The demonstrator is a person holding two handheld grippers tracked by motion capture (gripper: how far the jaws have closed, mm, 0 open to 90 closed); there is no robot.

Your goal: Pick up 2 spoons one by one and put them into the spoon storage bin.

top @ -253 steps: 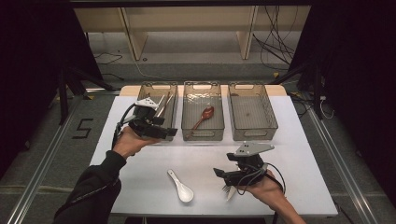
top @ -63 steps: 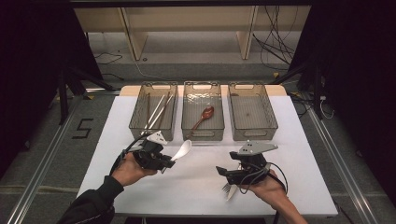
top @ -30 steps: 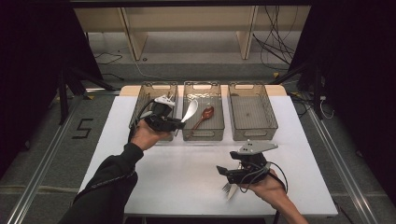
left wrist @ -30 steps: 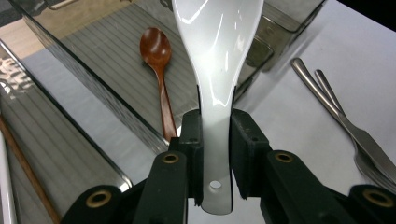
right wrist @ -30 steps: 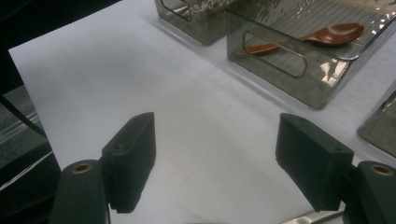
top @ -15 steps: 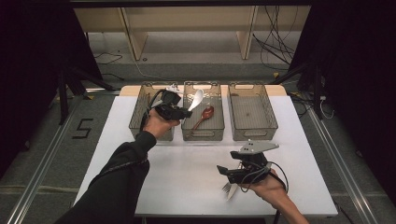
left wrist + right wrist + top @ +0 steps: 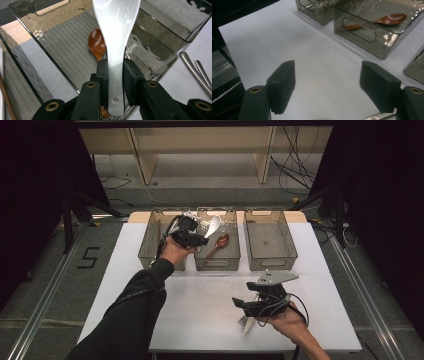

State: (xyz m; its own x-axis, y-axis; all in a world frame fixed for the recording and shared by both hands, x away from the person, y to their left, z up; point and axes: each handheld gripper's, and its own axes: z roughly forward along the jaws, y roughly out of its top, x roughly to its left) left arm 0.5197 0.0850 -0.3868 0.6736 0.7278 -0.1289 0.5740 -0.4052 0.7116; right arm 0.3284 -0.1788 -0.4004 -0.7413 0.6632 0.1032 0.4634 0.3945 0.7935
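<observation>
My left gripper (image 7: 196, 233) is shut on the handle of a white ceramic spoon (image 7: 213, 225). It holds the spoon in the air over the middle smoked-plastic bin (image 7: 217, 264). In the left gripper view both pads (image 7: 103, 75) press the white spoon (image 7: 116, 25), whose bowl points away from the camera. A brown wooden spoon (image 7: 97, 45) lies on the bin floor right below. My right gripper (image 7: 254, 303) rests low over the front right of the table, jaws wide open with nothing between them (image 7: 327, 92). A metal fork (image 7: 244, 322) lies just under that hand.
Three bins stand in a row at the back of the white table (image 7: 200, 310). The left bin (image 7: 150, 255) holds long utensils and the right bin (image 7: 270, 262) looks bare. Two metal handles (image 7: 197, 72) lie on a white surface beside the middle bin's corner.
The left gripper has carried the white spoon from above the left bin rightward, over the middle bin. The right gripper has stayed where it was, open.
</observation>
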